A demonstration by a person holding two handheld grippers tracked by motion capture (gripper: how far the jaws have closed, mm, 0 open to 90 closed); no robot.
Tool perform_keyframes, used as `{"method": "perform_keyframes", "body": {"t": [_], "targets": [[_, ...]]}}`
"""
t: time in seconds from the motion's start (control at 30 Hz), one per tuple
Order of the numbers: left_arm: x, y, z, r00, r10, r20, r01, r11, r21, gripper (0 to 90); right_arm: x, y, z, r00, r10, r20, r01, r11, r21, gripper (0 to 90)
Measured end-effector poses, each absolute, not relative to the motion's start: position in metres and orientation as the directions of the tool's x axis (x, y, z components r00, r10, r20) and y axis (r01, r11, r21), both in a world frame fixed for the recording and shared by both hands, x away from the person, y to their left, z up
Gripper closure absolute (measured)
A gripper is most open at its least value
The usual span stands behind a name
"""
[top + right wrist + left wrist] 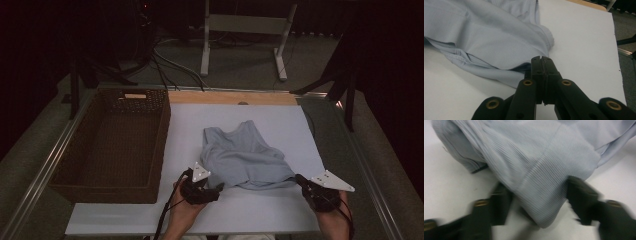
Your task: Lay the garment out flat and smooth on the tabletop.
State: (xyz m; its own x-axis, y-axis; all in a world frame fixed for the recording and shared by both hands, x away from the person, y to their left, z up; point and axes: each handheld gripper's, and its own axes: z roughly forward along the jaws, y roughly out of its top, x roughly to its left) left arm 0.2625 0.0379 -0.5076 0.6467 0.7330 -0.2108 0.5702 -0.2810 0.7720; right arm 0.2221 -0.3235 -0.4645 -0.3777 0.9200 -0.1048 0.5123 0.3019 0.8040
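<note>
Far left, the wicker basket (112, 145) sits empty, its long axis running away from you, its right wall just beside the white board (260, 210).

Your left gripper (212, 192) lies at the near left corner of the pale blue top (245, 157), pointing right. In the left gripper view the jaws straddle the ribbed hem corner (544, 202); the pads stand either side and do not yet press it, so that gripper counts as released, with cloth between the jaws.

The top lies crumpled mid-board, straps toward the far edge, hem toward you, its long axis roughly from you to the far side. The hem runs from one gripper to the other.

Your right gripper (541, 62) is at the near right hem corner, jaws clenched together; the tips meet the cloth edge, but whether fabric is pinched I cannot tell.

Judgement: the left gripper is the one that needs to finish its grasp. Bare board lies near you and to the right; the basket rim is the only edge close by for a leftward carry.
</note>
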Motion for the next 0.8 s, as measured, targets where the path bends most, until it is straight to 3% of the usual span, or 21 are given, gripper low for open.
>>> {"method": "perform_keyframes", "body": {"t": [0.1,0.2,0.6,0.8], "targets": [[0.262,0.044,-0.500,0.668,0.703,-0.246,0.567,-0.267,0.779,71.2,0.222,-0.325,-0.463,-0.374,0.922,-0.103,0.509,0.297,0.808,89.8],[0.262,0.049,-0.492,0.682,0.682,-0.264,0.563,-0.260,0.785,84.2,0.222,-0.326,-0.462,-0.372,0.923,-0.104,0.509,0.296,0.808,89.7],[0.267,0.071,-0.470,0.657,0.703,-0.272,0.570,-0.227,0.790,87.2,0.218,-0.341,-0.458,-0.312,0.945,-0.102,0.513,0.258,0.819,90.0],[0.266,0.069,-0.470,0.672,0.688,-0.274,0.570,-0.244,0.784,87.1,0.219,-0.337,-0.463,-0.350,0.931,-0.101,0.539,0.288,0.792,87.3]]}}
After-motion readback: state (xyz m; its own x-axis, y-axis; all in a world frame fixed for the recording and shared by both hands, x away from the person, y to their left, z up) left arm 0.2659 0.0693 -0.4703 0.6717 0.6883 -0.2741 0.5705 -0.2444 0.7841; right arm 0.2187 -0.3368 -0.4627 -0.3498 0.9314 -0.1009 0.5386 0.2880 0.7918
